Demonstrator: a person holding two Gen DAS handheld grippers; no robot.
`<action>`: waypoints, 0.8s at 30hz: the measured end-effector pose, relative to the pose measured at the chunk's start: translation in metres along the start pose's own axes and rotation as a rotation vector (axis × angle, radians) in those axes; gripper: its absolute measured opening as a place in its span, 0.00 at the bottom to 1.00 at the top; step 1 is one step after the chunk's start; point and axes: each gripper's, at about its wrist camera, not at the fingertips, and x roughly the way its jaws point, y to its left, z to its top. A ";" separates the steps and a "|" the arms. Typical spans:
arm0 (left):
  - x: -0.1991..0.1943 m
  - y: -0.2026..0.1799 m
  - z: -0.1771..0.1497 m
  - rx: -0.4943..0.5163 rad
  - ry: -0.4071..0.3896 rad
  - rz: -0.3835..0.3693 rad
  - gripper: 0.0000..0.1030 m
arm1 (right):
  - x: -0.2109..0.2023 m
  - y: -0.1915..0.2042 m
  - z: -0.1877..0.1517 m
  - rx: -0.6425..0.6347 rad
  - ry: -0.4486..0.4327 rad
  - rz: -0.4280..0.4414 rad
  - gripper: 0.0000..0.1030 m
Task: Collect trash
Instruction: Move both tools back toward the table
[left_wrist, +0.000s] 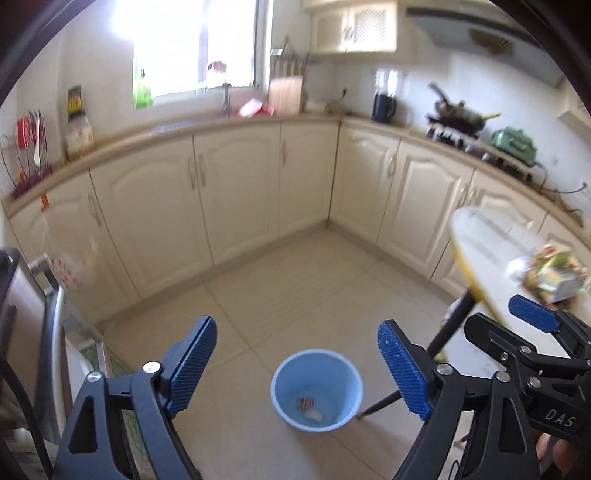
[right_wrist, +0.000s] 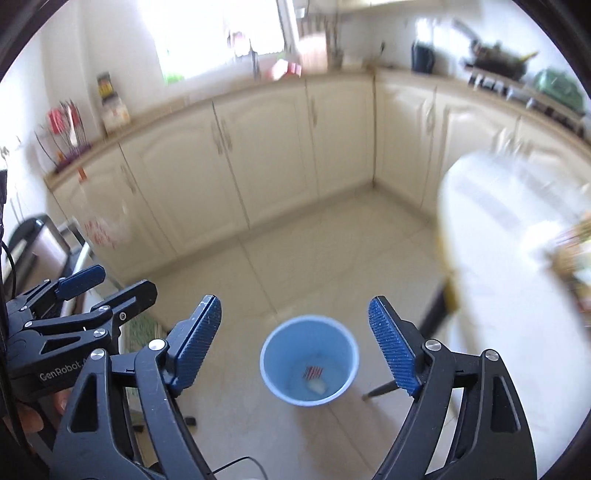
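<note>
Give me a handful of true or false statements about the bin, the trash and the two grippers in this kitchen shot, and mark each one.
1. The blue bin stands upright on the tiled floor. True.
2. The bin is empty. False: a red-striped wrapper and a pale scrap lie at its bottom.
3. The left gripper is clamped on a piece of trash. False: its jaws stand wide apart with nothing between them.
4. The right gripper is open and holds nothing. True.
5. No trash is left on the white table. False: a pile of crumpled wrappers sits on it.
6. Both grippers hang above the bin, looking down into it. True.
</note>
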 end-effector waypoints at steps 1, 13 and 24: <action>-0.020 -0.013 -0.001 0.006 -0.039 -0.011 0.91 | -0.021 -0.002 0.002 -0.001 -0.029 -0.015 0.87; -0.200 -0.126 -0.100 0.102 -0.340 -0.095 0.99 | -0.267 -0.027 -0.006 0.051 -0.386 -0.166 1.00; -0.279 -0.174 -0.181 0.142 -0.538 -0.139 0.99 | -0.397 -0.034 -0.019 0.064 -0.539 -0.290 1.00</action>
